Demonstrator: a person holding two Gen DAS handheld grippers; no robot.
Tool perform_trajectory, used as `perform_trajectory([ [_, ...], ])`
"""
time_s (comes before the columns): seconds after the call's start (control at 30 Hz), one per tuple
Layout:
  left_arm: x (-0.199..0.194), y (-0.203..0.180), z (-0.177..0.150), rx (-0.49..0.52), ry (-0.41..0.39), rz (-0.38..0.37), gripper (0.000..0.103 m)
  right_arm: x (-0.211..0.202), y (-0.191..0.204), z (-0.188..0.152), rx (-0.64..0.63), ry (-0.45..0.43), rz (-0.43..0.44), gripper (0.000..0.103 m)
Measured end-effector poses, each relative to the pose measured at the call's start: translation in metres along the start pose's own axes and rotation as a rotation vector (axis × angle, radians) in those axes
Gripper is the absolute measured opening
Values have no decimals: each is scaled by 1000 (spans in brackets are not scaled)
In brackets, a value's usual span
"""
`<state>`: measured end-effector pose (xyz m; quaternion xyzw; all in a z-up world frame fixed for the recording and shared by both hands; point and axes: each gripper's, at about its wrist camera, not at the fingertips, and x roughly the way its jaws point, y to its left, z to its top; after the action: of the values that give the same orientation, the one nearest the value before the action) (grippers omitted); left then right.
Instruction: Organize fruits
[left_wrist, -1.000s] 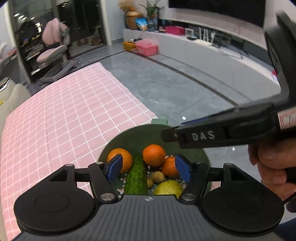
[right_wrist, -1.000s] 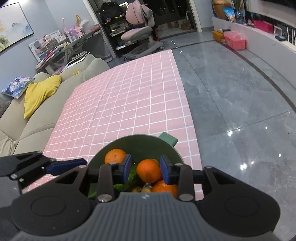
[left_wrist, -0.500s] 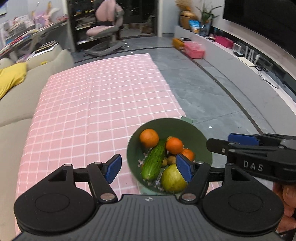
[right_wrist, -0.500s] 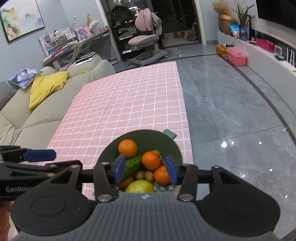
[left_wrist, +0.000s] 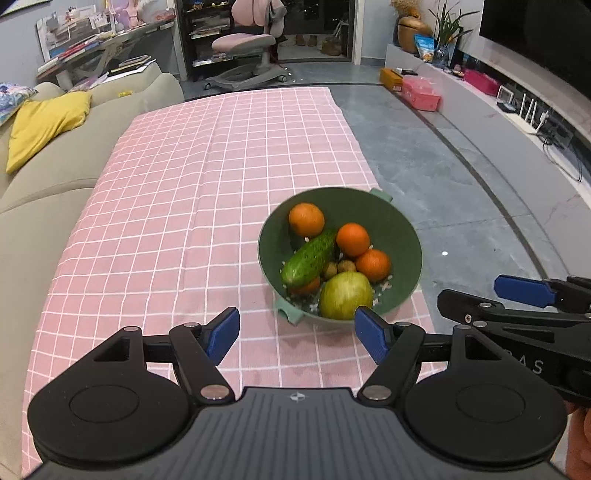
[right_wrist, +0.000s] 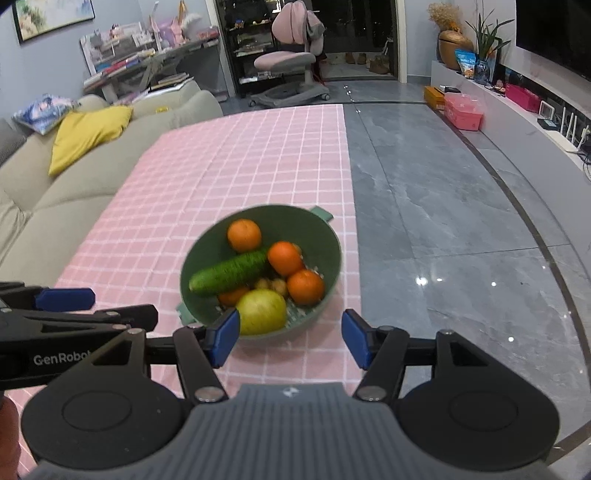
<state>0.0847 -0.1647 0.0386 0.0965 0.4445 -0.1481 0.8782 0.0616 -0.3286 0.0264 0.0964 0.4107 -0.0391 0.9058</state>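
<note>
A green bowl (left_wrist: 402, 225) (right_wrist: 321, 236) stands near the right edge of the pink checked tablecloth (left_wrist: 184, 192). It holds a cucumber (left_wrist: 308, 256) (right_wrist: 229, 275), several oranges (left_wrist: 306, 219) (right_wrist: 243, 235), a yellow-green apple (left_wrist: 345, 295) (right_wrist: 261, 311) and small brown nuts (left_wrist: 341, 266). My left gripper (left_wrist: 297, 334) is open and empty, just short of the bowl's near rim. My right gripper (right_wrist: 288, 341) is open and empty, also short of the bowl; it shows from the side in the left wrist view (left_wrist: 517, 295).
A beige sofa (left_wrist: 48, 177) with a yellow cushion (left_wrist: 40, 125) runs along the table's left side. Grey tiled floor (right_wrist: 443, 206) lies to the right. A pink chair (right_wrist: 291, 62) stands beyond the table's far end.
Both grippers have pulled back and up from inside the bowl; the bowl now lies ahead of the fingers. The right gripper's jaws have opened wider around nothing.
</note>
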Motion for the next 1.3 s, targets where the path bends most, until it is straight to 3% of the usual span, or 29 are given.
perform_trajectory([
  [0.37, -2, -13, -9, -2, 18, 34, 83, -5, -10, -9, -16, 17, 6, 58],
  [1.3, 2, -13, -13, 0, 37, 33, 82, -5, -9, -10, -17, 16, 12, 58],
])
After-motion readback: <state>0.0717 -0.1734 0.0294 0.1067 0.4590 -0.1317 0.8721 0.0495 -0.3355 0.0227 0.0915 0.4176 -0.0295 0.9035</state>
